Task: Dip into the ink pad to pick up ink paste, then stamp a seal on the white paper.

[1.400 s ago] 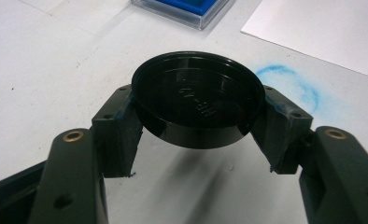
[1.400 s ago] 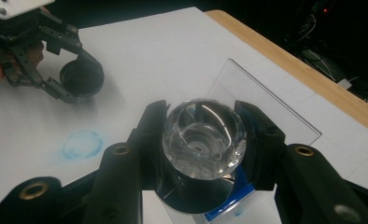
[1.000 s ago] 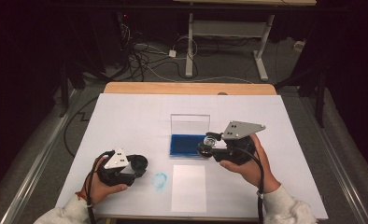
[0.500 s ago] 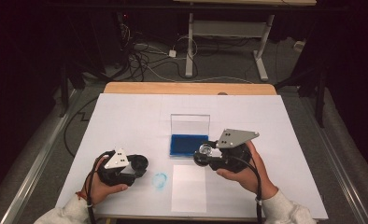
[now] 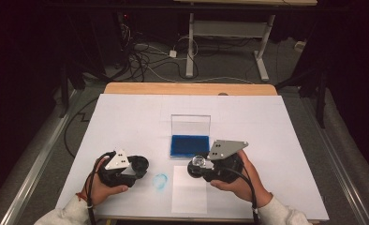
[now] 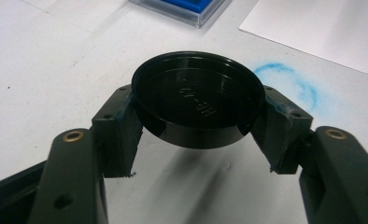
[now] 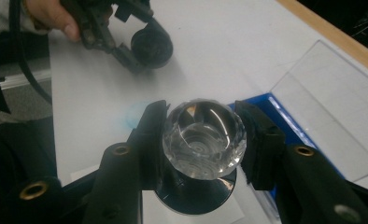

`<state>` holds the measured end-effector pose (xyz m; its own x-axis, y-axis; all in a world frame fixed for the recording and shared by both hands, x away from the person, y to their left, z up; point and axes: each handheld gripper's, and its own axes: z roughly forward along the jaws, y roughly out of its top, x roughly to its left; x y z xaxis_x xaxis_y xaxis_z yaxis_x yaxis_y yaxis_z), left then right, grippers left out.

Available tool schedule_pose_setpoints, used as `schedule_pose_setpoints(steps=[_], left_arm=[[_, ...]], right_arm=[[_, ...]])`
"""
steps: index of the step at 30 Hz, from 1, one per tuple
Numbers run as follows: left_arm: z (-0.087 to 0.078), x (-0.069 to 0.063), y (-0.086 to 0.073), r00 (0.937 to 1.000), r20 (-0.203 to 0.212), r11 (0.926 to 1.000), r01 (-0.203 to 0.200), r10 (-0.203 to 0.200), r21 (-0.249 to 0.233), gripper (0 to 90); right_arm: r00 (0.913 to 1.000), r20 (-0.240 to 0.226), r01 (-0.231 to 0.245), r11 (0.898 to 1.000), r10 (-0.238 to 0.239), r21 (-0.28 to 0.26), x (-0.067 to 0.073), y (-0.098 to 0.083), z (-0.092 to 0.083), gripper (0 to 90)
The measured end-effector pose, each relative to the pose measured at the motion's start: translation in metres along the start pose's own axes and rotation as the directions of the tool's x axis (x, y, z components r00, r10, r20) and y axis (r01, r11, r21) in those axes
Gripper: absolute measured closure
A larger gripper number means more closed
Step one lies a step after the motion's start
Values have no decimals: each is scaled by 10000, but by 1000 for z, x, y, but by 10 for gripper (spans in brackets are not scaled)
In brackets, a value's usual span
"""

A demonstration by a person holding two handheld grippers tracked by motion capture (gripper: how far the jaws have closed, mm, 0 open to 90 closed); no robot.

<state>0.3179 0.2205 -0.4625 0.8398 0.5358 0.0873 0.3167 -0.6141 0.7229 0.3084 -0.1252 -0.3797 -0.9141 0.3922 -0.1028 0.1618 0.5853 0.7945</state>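
White table point(image 5: 126, 117) | left gripper point(image 5: 138, 165) level, jaws clamp black cap point(image 6: 198, 98) | right gripper point(image 5: 197, 165) level, jaws clamp crystal stamp point(image 7: 204, 138)

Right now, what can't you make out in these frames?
- Underside of the stamp: right gripper view, hidden by its faceted clear knob and the right tongs.
- Raised lettering inside the black cap: left gripper view, too faint to read.
- Ink pad, near edge: high view, covered by the right tongs' grey plate.
- Blue smudge: high view, too small to read.
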Motion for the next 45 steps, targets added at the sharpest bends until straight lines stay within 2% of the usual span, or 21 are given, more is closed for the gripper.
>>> schedule_pose_setpoints(steps=[8,14,16,27,45], left_arm=[[0,0,0,10000,-14,10000,47,-47,8,369],[0,-1,1,10000,-13,10000,-13,13,39,369],[1,-2,2,10000,-14,10000,-37,37,35,369],[3,-4,4,9999,31,9999,-104,104,97,369],[3,-4,3,9999,97,9998,-140,139,119,369]], right_arm=[[9989,-459,87,9996,-75,274,13,-9,16,569],[9987,-506,30,9995,-14,314,18,-15,23,569],[9984,-542,151,9992,-131,373,19,-17,25,569],[9982,-589,99,9977,-60,675,21,-28,32,569],[9968,-798,75,9952,3,971,25,-33,44,569]])
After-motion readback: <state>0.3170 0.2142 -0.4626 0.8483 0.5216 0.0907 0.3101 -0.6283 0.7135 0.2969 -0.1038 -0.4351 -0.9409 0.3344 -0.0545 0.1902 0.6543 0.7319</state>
